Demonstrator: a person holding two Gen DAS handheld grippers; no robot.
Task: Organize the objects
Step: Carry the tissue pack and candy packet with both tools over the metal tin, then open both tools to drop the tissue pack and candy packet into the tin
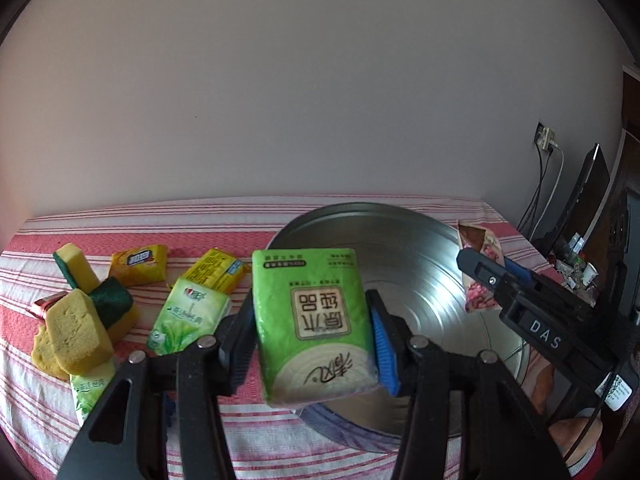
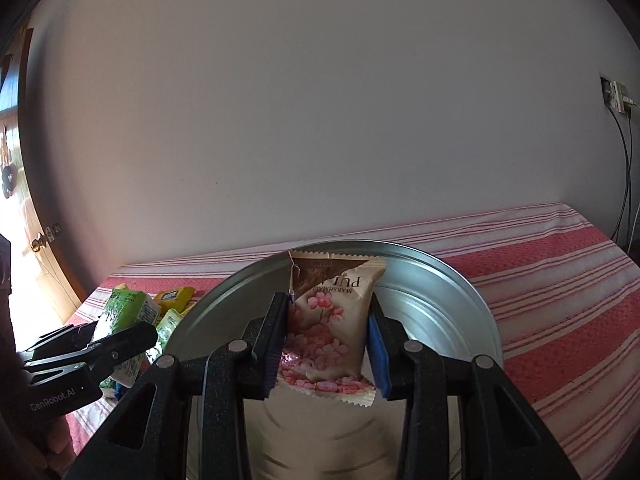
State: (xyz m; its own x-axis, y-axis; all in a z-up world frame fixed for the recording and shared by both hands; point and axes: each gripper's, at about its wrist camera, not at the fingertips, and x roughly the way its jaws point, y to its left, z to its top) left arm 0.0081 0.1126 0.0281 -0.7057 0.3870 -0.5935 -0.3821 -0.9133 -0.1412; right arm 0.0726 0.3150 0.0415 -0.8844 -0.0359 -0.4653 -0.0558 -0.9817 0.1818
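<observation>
My left gripper [image 1: 314,332] is shut on a green tissue pack [image 1: 314,320], held upright in the air at the near left rim of a round metal tray [image 1: 440,280]. In the right wrist view my right gripper [image 2: 326,344] is shut on a beige snack packet [image 2: 332,320] printed with pink flowers, hanging over the same metal tray [image 2: 440,312]. The left wrist view shows the right gripper [image 1: 520,304] from the side with the flowered packet [image 1: 478,276] in it, over the tray's right part. At the left of the right wrist view, the left gripper [image 2: 120,344] carries the green pack [image 2: 124,316].
On the red-and-white striped cloth [image 1: 200,224] left of the tray lie yellow-and-green sponges [image 1: 80,320], yellow packets [image 1: 140,264], and more green tissue packs [image 1: 188,316]. A plain wall stands behind the table. Cables and a socket [image 1: 546,140] are at the right.
</observation>
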